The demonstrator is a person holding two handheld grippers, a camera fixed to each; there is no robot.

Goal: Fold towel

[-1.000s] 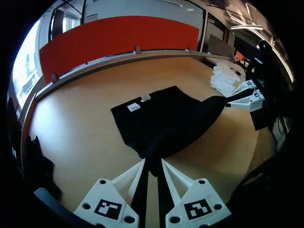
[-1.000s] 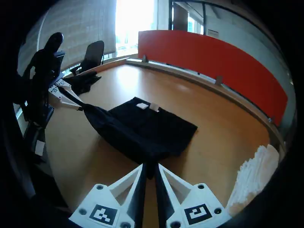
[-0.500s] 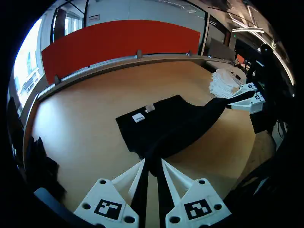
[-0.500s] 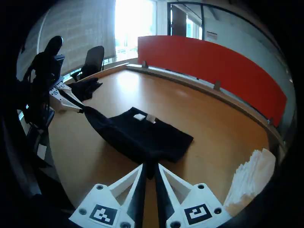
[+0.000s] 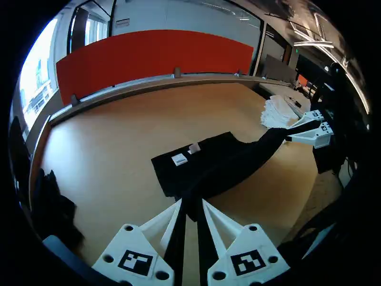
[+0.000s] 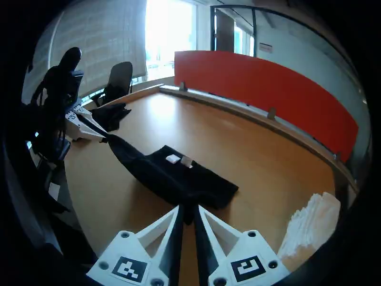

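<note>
While clenched on one near corner of the black towel (image 5: 214,162), held the left gripper (image 5: 191,207) above the wooden table (image 5: 105,143); likewise had the right gripper (image 6: 187,212) clamped on the other near corner, both fingers pressing cloth. Held that edge raised and stretched as a dark band between the two claws, with the towel's far part lying flat mid-table and two white tags (image 5: 185,155) on top. Judged the step to be carrying the raised edge forward over the flat part. Probably called for moving both corners at equal height and pace, taut enough to stop sagging, then lowering them squarely onto the far edge by the tags. Found bare wood all round, with ample room ahead up to the red partition (image 5: 152,52). Noted a stack of white towels (image 5: 278,109) off to the right gripper's side and a dark cloth heap (image 6: 110,115) off to the left's, both well apart from the fold.
</note>
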